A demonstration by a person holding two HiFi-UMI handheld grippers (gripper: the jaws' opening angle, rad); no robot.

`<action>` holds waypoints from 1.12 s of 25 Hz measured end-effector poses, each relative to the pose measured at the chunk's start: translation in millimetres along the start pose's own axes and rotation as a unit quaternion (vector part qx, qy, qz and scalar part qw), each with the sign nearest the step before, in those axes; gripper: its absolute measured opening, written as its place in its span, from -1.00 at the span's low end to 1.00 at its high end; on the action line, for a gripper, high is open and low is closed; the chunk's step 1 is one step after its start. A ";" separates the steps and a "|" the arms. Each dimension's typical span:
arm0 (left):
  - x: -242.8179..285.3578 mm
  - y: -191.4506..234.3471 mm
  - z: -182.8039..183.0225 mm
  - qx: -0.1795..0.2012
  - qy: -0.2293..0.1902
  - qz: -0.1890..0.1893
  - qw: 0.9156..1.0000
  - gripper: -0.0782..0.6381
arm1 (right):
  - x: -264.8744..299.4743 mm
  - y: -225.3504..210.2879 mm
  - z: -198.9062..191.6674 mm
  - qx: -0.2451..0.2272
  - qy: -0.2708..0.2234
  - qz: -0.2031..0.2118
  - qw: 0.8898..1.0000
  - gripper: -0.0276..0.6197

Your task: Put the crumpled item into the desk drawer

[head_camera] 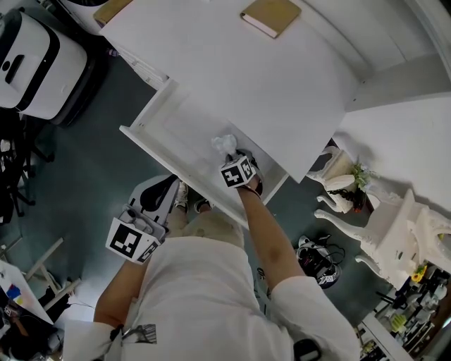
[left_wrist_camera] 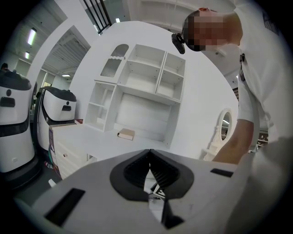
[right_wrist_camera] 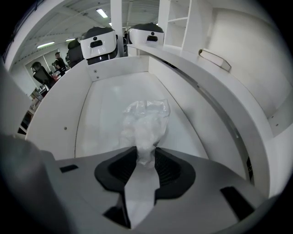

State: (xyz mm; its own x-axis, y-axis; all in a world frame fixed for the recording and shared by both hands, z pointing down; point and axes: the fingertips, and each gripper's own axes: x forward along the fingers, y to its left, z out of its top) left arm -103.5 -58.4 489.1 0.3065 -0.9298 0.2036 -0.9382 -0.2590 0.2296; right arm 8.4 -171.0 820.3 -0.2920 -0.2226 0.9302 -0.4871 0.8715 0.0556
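The crumpled item (head_camera: 224, 146), a wad of clear plastic film, hangs just above the floor of the open white desk drawer (head_camera: 163, 151). My right gripper (head_camera: 230, 158) is shut on its near end. In the right gripper view the crumpled plastic (right_wrist_camera: 145, 119) bulges out beyond the right gripper (right_wrist_camera: 145, 160), with the drawer's (right_wrist_camera: 59, 114) walls around it. My left gripper (head_camera: 150, 206) is held back near the person's body, below the drawer front. In its own view the left gripper (left_wrist_camera: 149, 173) has its jaws together with nothing between them.
A tan book (head_camera: 271, 15) lies on the white desk top (head_camera: 282, 77) behind the drawer; the same book (left_wrist_camera: 126, 134) sits below a white shelf unit (left_wrist_camera: 146, 87). White machines (head_camera: 32, 63) stand at the left, an ornate white stand (head_camera: 384, 218) at the right.
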 end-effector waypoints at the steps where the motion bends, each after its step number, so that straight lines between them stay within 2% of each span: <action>1: 0.3 1.0 0.1 -0.001 -0.001 0.000 1.000 -0.74 | 0.4 0.3 0.0 0.004 0.002 0.001 1.000 -0.51; 5: 1.2 -0.5 2.1 -0.001 -0.005 -0.007 1.000 -0.74 | -0.9 -0.8 -0.7 0.015 0.000 0.006 1.000 -0.49; 8: 0.2 -1.5 3.8 -0.001 -0.006 -0.016 1.000 -0.74 | -3.6 -5.4 -2.6 0.022 -0.013 -0.008 1.000 -0.35; 13: -4.3 9.1 7.3 -0.004 -0.011 -0.021 1.000 -0.74 | -12.8 -2.8 0.7 0.048 -0.036 0.011 0.998 0.09; 19: -2.2 15.0 12.6 -0.011 -0.019 -0.045 0.999 -0.74 | -33.8 7.6 4.1 0.054 -0.055 -0.003 0.997 0.10; 28: 7.7 17.8 20.9 -0.008 -0.022 -0.102 0.995 -0.74 | -59.6 8.3 -25.5 0.107 -0.031 -0.026 0.993 0.08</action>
State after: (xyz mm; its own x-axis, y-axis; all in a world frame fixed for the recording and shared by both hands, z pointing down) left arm -121.2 -75.6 474.8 0.4822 -0.8691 0.1099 -0.8545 -0.4389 0.2779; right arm 42.8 -139.4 774.6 -0.3091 -0.2963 0.9037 -0.6640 0.7475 0.0179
